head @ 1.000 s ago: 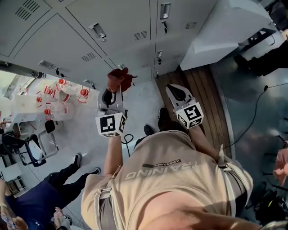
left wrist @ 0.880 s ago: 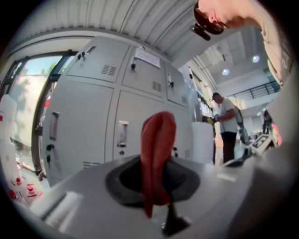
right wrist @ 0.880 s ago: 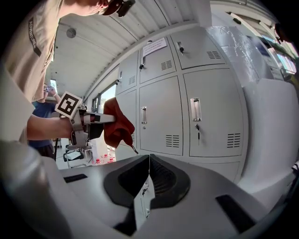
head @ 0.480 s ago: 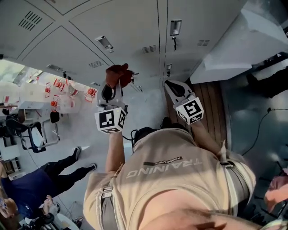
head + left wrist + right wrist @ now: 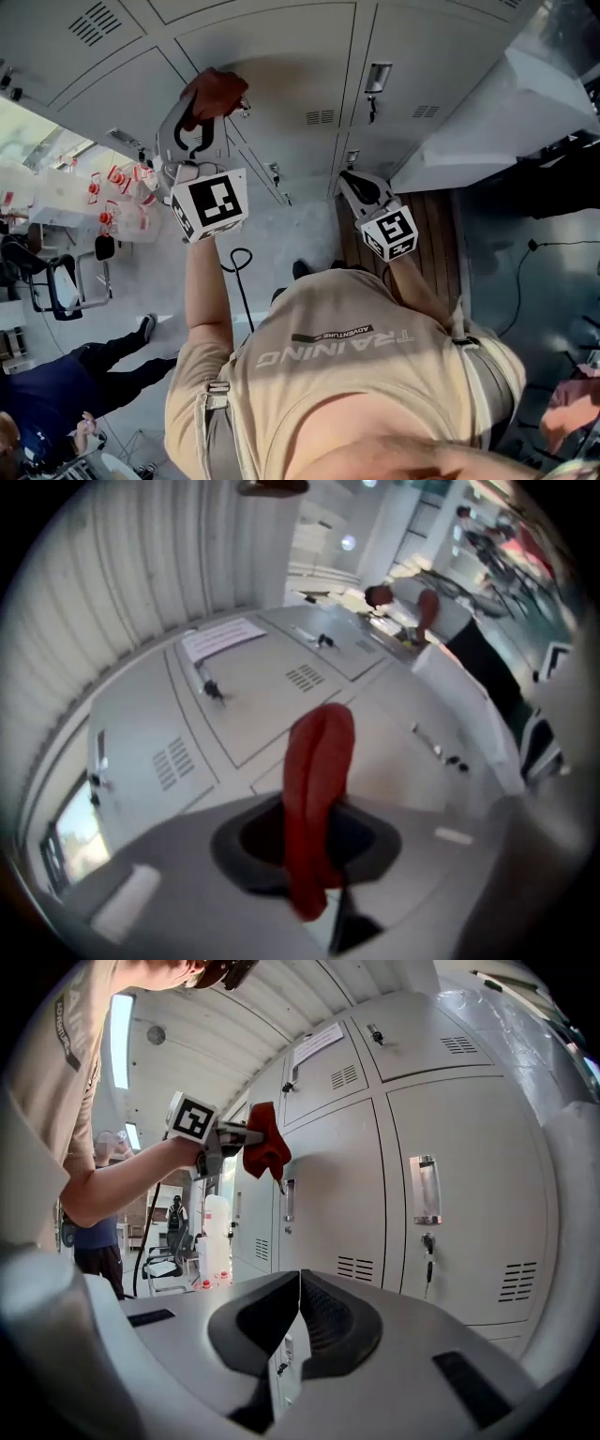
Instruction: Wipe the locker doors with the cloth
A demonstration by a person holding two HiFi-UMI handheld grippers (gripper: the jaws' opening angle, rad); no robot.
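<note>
Our left tool [image 5: 199,112] is clamped on the red cloth [image 5: 214,90], held up at eleven o'clock in the head view, near a grey locker door [image 5: 281,66]; we cannot tell whether they touch. Our right tool [image 5: 352,183], at four o'clock from it, has its jaws together, empty.

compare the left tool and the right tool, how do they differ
The left tool is shut on the red cloth; the right tool is shut with nothing between its jaws. The left tool is held high, close to a locker door; the right tool sits lower. Both carry a marker cube.
</note>
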